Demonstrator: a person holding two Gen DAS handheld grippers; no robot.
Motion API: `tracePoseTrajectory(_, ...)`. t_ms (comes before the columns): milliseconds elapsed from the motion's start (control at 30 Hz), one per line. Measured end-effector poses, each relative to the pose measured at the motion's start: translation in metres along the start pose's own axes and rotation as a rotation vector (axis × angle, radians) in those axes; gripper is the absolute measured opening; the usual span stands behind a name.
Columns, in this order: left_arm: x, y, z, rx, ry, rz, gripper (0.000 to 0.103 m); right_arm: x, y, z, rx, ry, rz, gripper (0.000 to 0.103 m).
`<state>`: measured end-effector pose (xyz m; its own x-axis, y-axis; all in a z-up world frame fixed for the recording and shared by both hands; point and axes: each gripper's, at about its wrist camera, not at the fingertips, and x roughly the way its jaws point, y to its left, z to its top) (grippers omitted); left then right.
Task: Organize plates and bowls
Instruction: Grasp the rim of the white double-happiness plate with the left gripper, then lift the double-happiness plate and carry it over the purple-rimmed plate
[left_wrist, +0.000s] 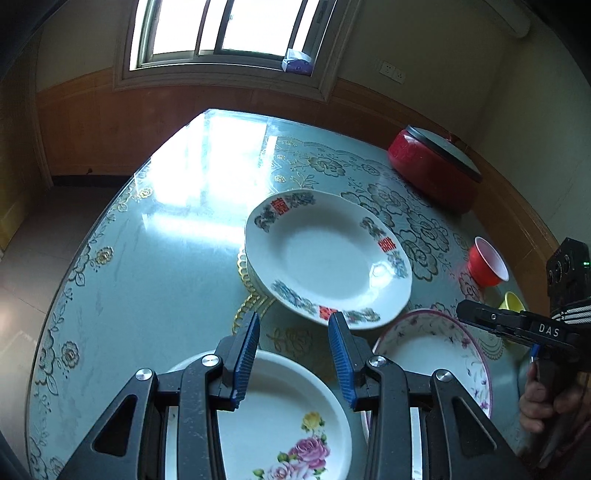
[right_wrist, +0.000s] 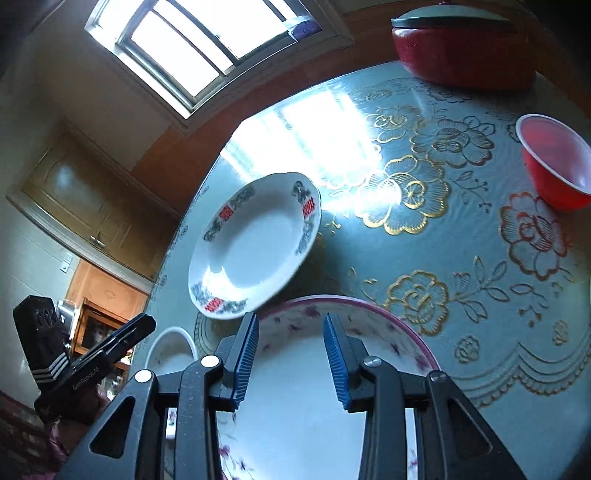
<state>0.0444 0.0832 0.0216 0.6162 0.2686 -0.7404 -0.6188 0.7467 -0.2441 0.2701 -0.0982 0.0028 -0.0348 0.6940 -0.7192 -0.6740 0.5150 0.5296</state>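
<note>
Three plates lie close together on the tabletop (left_wrist: 122, 258), which wears a glossy blue-green cover printed with gold flowers: a white oval plate with red characters and dark floral clusters on its rim (left_wrist: 327, 256) near the middle, a white round plate with painted pink roses (left_wrist: 284, 417) directly under the left tool (left_wrist: 293, 356), and a white plate with a purple rim and small violet sprigs (right_wrist: 295, 398) beneath the right tool (right_wrist: 291, 356). A red bowl with a white inside (right_wrist: 557, 162) stands well apart toward the right edge, near a red lidded pot (right_wrist: 461, 51); a yellow item just beyond the right tool in the left view may be a cup, though little of it shows. Both tools hang partly open with nothing between their blue ribbed pads. These plates look like glazed ceramic, so I judge them stiff, fairly heavy, slick and liable to chip; the raised rim is the sensible place to pinch, one pad above and one below. Readable writing: "DAS" on the right tool's body, "GenRobot.AI", somewhat blurred, on the left one.
</note>
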Motion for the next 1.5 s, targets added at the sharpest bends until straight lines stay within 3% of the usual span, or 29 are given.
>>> tracePoseTrajectory(267,0.040,0.029,0.034,-0.038,0.038,0.023,0.038,0.049,-0.016,0.039,0.144,0.027,-0.026,0.036)
tracePoseTrajectory(500,0.079,0.039,0.059,-0.021,0.075,0.022,0.039,0.082,-0.014,0.050,0.166,0.076,-0.008,0.036)
tracePoseTrajectory(967,0.143,0.036,0.086,0.032,0.174,-0.100,0.039,0.107,-0.017,0.059,0.187,0.090,0.031,0.036)
tracePoseTrajectory(1167,0.154,0.028,0.086,0.058,0.186,-0.081,0.035,0.114,-0.013,0.068,0.175,0.072,0.015,0.035)
tracePoseTrajectory(1400,0.140,0.014,0.063,0.104,0.207,-0.171,0.035,0.103,-0.027,0.079,0.181,0.057,-0.038,0.037)
tracePoseTrajectory(1500,0.143,0.010,0.064,0.125,0.195,-0.130,0.034,0.105,-0.028,0.082,0.155,0.101,0.002,0.037)
